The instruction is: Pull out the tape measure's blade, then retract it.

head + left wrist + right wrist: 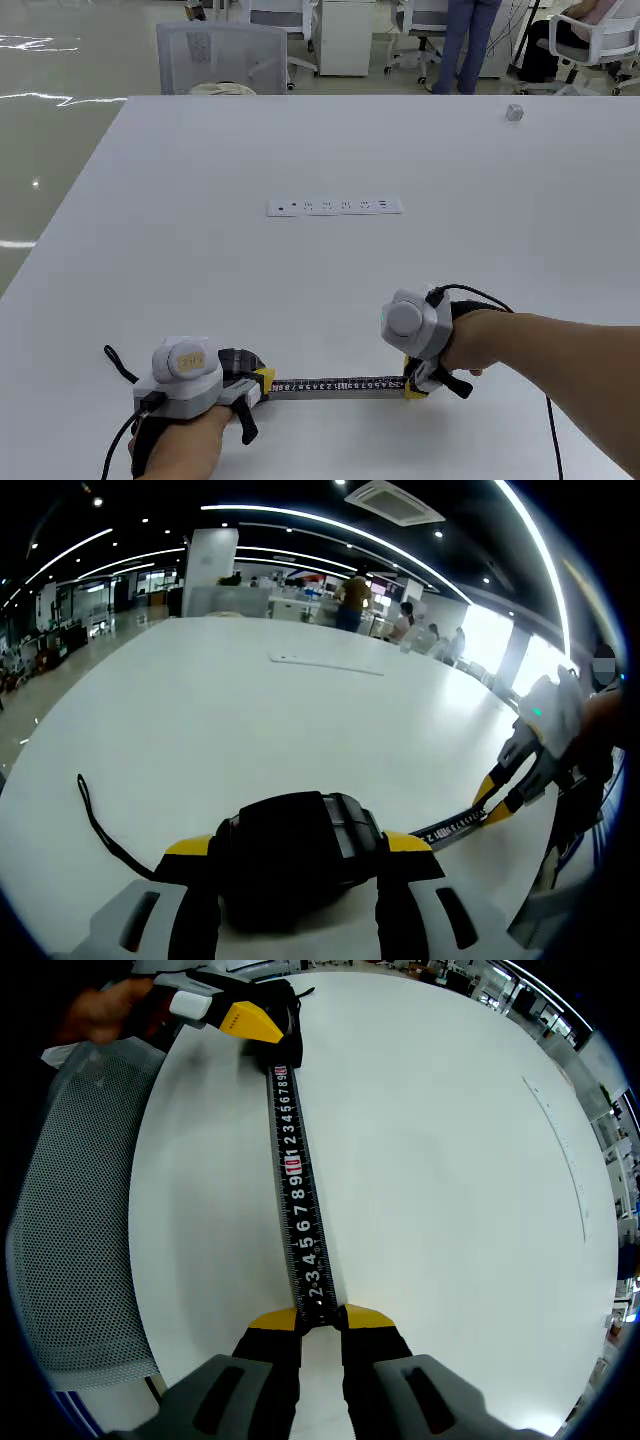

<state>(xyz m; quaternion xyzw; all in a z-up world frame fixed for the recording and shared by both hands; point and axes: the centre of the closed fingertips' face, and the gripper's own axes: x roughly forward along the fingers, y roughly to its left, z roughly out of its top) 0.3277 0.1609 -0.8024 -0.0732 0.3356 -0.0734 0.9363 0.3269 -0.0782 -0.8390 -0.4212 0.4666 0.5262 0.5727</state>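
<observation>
On the white table (200,250), nearer me than the strip (334,207) and off to its left, my left gripper (252,386) clamps the tape's black case (295,865), with one yellow-tipped jaw pressed against each side of it. From the case the blade (295,1175) lies flat on the table, printed face up, and runs rightward, roughly parallel to the strip. My right gripper (320,1318) sits at its far end, nearer me than the strip's right end. Its jaws are pinched narrow on the blade's tip, just past the lowest numbers. A black cord (100,825) curls on the table further left of the strip than the case. A small grey cube (514,113) stands well beyond the strip, to its right.
</observation>
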